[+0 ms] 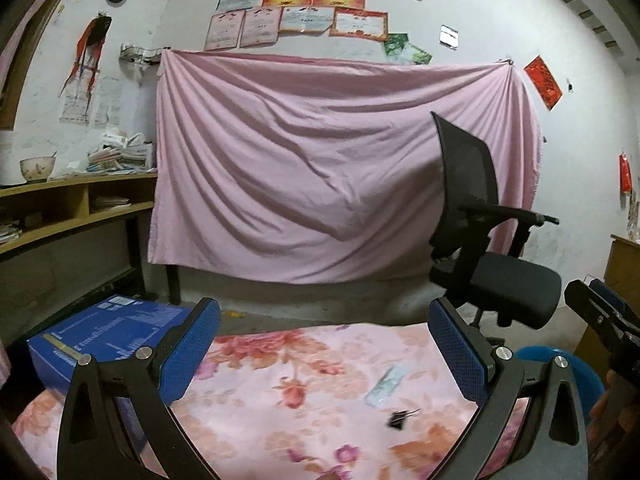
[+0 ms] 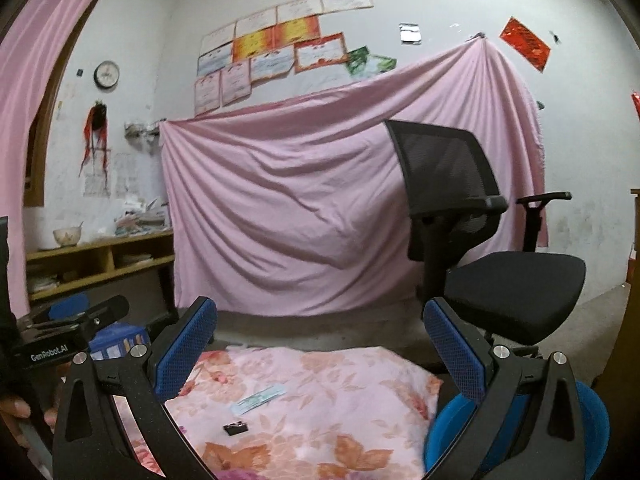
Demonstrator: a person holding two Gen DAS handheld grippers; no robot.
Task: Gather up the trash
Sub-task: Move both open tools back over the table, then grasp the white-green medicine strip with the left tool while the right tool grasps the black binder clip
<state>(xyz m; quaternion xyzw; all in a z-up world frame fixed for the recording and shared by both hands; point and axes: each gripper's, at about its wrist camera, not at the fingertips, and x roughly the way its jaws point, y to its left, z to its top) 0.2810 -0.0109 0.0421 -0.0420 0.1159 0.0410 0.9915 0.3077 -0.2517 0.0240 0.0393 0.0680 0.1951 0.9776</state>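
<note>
A light green and white wrapper (image 1: pixel 385 385) lies on the floral pink cloth (image 1: pixel 280 420); it also shows in the right wrist view (image 2: pixel 259 397). A small black binder clip (image 1: pixel 401 418) lies just in front of it, also seen in the right wrist view (image 2: pixel 235 427). My left gripper (image 1: pixel 324 344) is open and empty, held above the cloth. My right gripper (image 2: pixel 320 344) is open and empty, also above the cloth (image 2: pixel 320 432). A blue bin (image 2: pixel 516 432) sits at the cloth's right edge, mostly behind the right finger; its rim shows in the left wrist view (image 1: pixel 576 372).
A black office chair (image 1: pixel 488 240) stands behind the cloth at the right. A blue box (image 1: pixel 108 332) lies at the left. A wooden shelf desk (image 1: pixel 68 204) holds a bowl and papers. A pink sheet (image 1: pixel 320 160) hangs on the back wall.
</note>
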